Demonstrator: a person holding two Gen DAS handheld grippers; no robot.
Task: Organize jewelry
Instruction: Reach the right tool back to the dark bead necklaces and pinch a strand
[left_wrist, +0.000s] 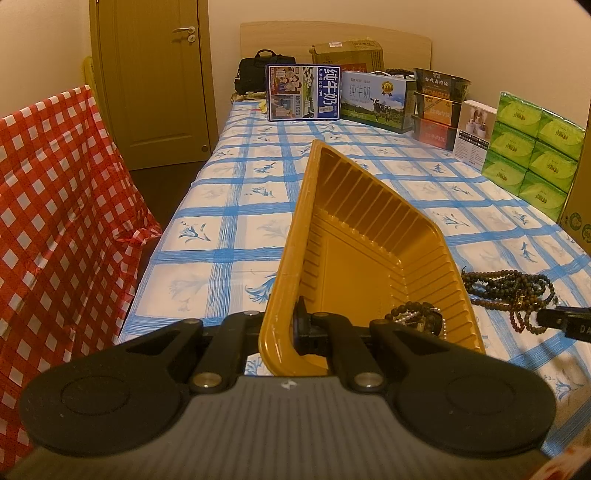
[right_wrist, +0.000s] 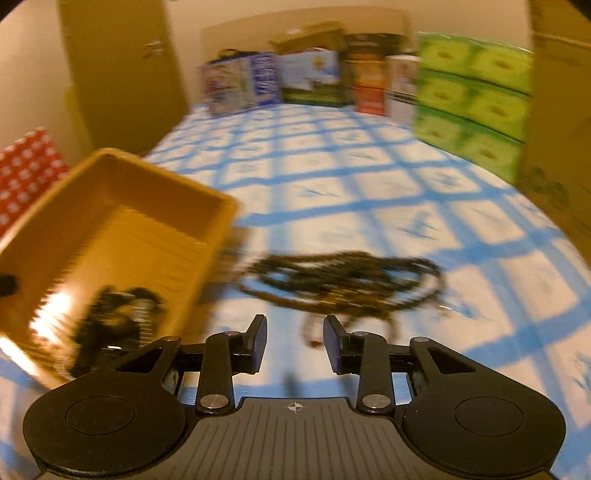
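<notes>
My left gripper (left_wrist: 284, 332) is shut on the near rim of a gold plastic tray (left_wrist: 354, 236) and holds it tilted. Dark bead jewelry (left_wrist: 417, 317) lies in the tray's near corner. A pile of dark bead necklaces (left_wrist: 513, 291) lies on the blue checked cloth to the right of the tray. In the blurred right wrist view, my right gripper (right_wrist: 295, 343) is open and empty, just short of the necklace pile (right_wrist: 343, 280). The tray (right_wrist: 110, 229) is at its left, with jewelry (right_wrist: 114, 321) inside. The right gripper's tip shows in the left wrist view (left_wrist: 565, 321).
The bed has a blue checked cloth (left_wrist: 236, 206). Milk cartons (left_wrist: 303, 92), stacked bowls (left_wrist: 439, 103), a white box (left_wrist: 472, 129) and green tissue packs (left_wrist: 532, 147) line the far and right edges. A red checked cloth (left_wrist: 55, 206) hangs at the left. A cardboard box (right_wrist: 557, 110) is at the right.
</notes>
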